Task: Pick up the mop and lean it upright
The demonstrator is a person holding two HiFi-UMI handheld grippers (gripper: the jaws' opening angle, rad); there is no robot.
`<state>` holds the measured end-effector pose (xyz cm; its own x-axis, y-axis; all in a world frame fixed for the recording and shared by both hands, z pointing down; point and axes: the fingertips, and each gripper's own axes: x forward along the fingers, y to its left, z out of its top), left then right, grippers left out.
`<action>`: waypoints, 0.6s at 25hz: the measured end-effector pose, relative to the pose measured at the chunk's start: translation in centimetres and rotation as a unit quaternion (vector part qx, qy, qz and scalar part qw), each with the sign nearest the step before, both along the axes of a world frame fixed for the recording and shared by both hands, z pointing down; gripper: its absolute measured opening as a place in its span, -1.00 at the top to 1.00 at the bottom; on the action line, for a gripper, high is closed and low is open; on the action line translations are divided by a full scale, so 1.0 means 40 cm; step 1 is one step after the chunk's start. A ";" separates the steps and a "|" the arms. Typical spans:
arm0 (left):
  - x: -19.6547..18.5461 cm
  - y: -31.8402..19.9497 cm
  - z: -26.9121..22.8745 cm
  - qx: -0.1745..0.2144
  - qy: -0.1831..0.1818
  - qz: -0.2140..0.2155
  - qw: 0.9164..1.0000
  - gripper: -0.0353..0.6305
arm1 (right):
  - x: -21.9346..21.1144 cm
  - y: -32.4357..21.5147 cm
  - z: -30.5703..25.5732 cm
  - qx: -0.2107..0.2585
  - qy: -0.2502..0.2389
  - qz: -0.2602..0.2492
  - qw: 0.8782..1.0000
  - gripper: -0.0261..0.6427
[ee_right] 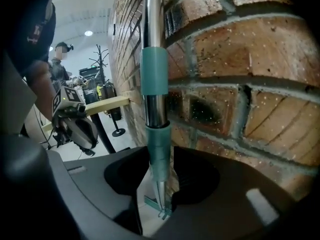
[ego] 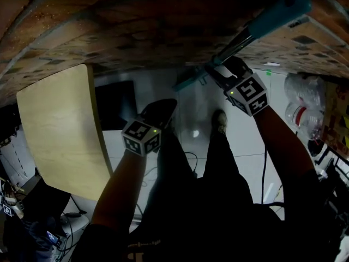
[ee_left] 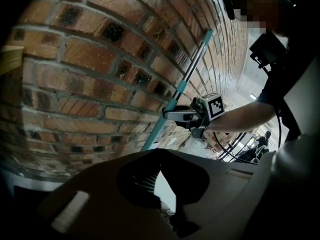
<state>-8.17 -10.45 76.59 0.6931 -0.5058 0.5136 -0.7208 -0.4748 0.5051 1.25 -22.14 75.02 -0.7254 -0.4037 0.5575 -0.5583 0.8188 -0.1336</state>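
Right tongs (ee_right: 159, 191) spread wide around the mop pole (ee_right: 155, 109), pads clear of it on both sides by the look of it. Left tongs (ee_left: 165, 199) closed on nothing, hanging well out from the brick wall (ee_right: 240, 84).

Seemingly the close of the leaning step. Mop pole near upright, tilted in against the brick wall, with the teal foot (ee_right: 160, 210) down by the floor (ego: 245, 141), just out from the wall's base.

- Before drawing away, check for a steady rest on the brick, unaided.
- Back the right tongs straight out from the wall, along the line of the jaws, without brushing either pad on the teal sleeve.
- Avoid any sideways nudge: probably enough to send the pole sliding along the brick.
- Hold off on any twist of the wrist until well clear.
- Leave the left tongs closed and out of the way, ready to steady the pole at the first slip.

Open floor out from the wall, behind the right tongs, so plenty of space for pulling back.

- Mind the pale wooden panel (ego: 60, 130) jutting out from the wall on the left side, near the left tongs; no need to go that way.
- Mind also the cables (ego: 265, 168) on the floor well out from the wall, and the clear plastic clutter (ego: 302, 105) near the wall on the right side.
- Smooth, glossy floor, so probably little grip under the teal foot: no knocks low down by the wall.
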 end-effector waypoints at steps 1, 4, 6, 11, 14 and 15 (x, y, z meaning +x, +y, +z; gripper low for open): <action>0.000 0.000 0.003 0.001 -0.001 0.002 1.000 0.89 | -0.004 0.000 0.000 0.000 -0.003 -0.002 1.000 0.45; 0.000 0.006 0.004 0.001 -0.001 0.002 1.000 0.89 | -0.012 0.004 -0.001 -0.003 -0.015 -0.007 1.000 0.50; -0.005 0.011 0.001 -0.002 0.005 -0.006 1.000 0.89 | -0.014 0.006 -0.002 -0.004 -0.017 -0.008 1.000 0.50; -0.012 0.009 -0.030 0.013 0.004 -0.006 1.000 0.89 | -0.025 0.022 -0.022 -0.007 -0.012 -0.020 1.000 0.50; -0.012 0.008 -0.050 0.020 0.004 -0.006 1.000 0.89 | -0.029 0.033 -0.060 -0.007 -0.012 -0.027 1.000 0.50; -0.011 0.009 -0.057 0.020 0.007 -0.007 1.000 0.89 | -0.029 0.034 -0.075 -0.007 -0.014 -0.025 1.000 0.50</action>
<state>-8.59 -10.10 74.31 0.6926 -0.5356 0.4832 -0.7206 -0.4854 0.4951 0.10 -20.79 72.03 -0.7596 -0.3579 0.5430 -0.5123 0.8437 -0.1606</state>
